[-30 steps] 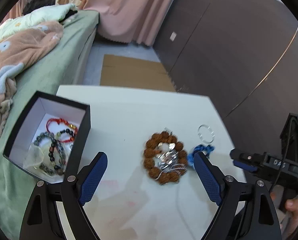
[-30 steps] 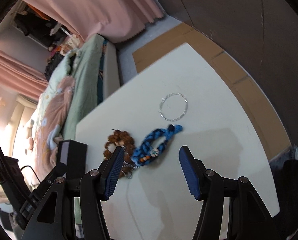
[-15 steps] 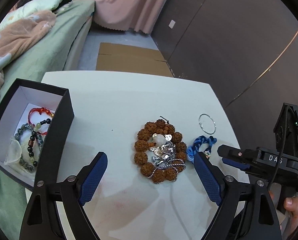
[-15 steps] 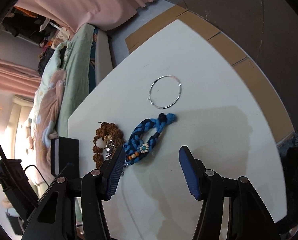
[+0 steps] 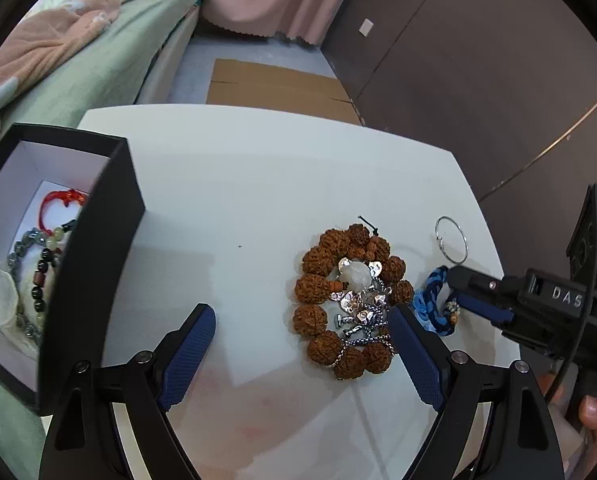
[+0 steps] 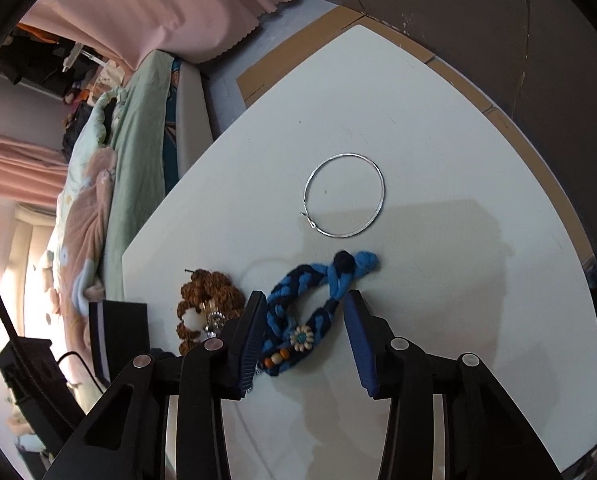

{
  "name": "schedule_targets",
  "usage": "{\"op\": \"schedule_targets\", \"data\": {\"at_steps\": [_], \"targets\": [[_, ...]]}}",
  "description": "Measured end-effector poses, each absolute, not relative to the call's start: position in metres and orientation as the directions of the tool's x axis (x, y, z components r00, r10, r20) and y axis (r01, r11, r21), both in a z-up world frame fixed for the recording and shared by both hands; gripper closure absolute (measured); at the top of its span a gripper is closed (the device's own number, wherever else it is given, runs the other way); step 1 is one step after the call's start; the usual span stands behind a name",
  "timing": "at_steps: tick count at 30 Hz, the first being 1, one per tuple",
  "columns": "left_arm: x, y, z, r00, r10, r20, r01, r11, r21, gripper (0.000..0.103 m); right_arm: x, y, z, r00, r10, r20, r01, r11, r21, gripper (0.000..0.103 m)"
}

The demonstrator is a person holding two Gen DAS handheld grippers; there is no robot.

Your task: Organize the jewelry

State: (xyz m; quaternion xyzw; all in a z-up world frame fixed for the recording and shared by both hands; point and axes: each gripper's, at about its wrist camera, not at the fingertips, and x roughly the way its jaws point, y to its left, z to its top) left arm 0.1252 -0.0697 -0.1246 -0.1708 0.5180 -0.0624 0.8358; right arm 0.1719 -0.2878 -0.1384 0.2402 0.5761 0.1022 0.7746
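A blue braided bracelet (image 6: 318,300) with a flower bead lies on the white table (image 6: 438,140). My right gripper (image 6: 304,300) is open, its fingers on either side of the bracelet; it also shows in the left wrist view (image 5: 456,288). A thin silver hoop (image 6: 344,194) lies just beyond. A brown seed-bead bracelet (image 5: 314,292) with a silver chain (image 5: 358,312) piled inside lies left of the blue one. My left gripper (image 5: 302,316) is open and empty above the table, its right finger near the brown beads. A black box (image 5: 98,248) at the left holds several bracelets.
A bed with green and peach blankets (image 5: 78,40) stands beyond the table's left side. Flat cardboard (image 5: 274,84) lies on the floor past the far edge. A dark wall panel (image 5: 478,60) runs along the right.
My right gripper has moved forward and down, so its fingers now straddle the blue bracelet. My left gripper has moved nearer the brown beads and the box.
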Motion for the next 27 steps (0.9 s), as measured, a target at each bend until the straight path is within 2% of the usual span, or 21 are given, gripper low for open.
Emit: {"op": "schedule_targets", "data": {"at_steps": [4,7,9,10,11,14,15,19,22,27], "targets": [[0.126,-0.078,-0.125,0.457,-0.263,-0.849,-0.059,0.944,-0.324,0.022,0.175,-0.285,-0.138,0.323,0.429,-0.844,0.12,0.866,0.486,0.062],[0.126,-0.082,-0.125,0.462,-0.26,-0.848,-0.053,0.946,-0.319,0.033,0.175,-0.282,-0.137,0.323,0.409,-0.854,0.114,0.879,0.464,0.063],[0.126,-0.082,-0.125,0.464,-0.26,-0.847,-0.052,0.946,-0.319,0.038,0.176,-0.276,-0.138,0.305,0.42,-0.855,0.096,0.879,0.466,0.073],[0.126,-0.081,-0.125,0.465,-0.262,-0.845,-0.051,0.946,-0.321,0.043,0.176,-0.272,-0.14,0.289,0.432,-0.854,0.091,0.876,0.474,0.073],[0.126,-0.081,-0.126,0.467,-0.26,-0.845,-0.052,0.946,-0.32,0.044,0.175,-0.27,-0.139,0.296,0.419,-0.858,0.085,0.884,0.46,0.074],[0.126,-0.081,-0.126,0.475,-0.252,-0.843,-0.051,0.949,-0.312,0.051,0.176,-0.266,-0.141,0.281,0.433,-0.857,0.072,0.881,0.468,0.088],[0.126,-0.081,-0.126,0.478,-0.25,-0.842,-0.05,0.95,-0.31,0.057,0.176,-0.268,-0.142,0.278,0.442,-0.853,0.081,0.874,0.479,0.091],[0.127,-0.077,-0.127,0.484,-0.243,-0.841,-0.054,0.951,-0.305,0.07,0.173,-0.278,-0.135,0.313,0.479,-0.82,0.09,0.844,0.528,0.094],[0.13,-0.071,-0.129,0.474,-0.283,-0.834,-0.062,0.934,-0.352,0.083,0.167,-0.282,-0.119,0.359,0.513,-0.78,0.056,0.822,0.567,0.094],[0.129,-0.072,-0.128,0.474,-0.292,-0.831,-0.061,0.93,-0.362,0.084,0.159,-0.28,-0.101,0.403,0.595,-0.695,-0.02,0.765,0.643,0.096]]}}
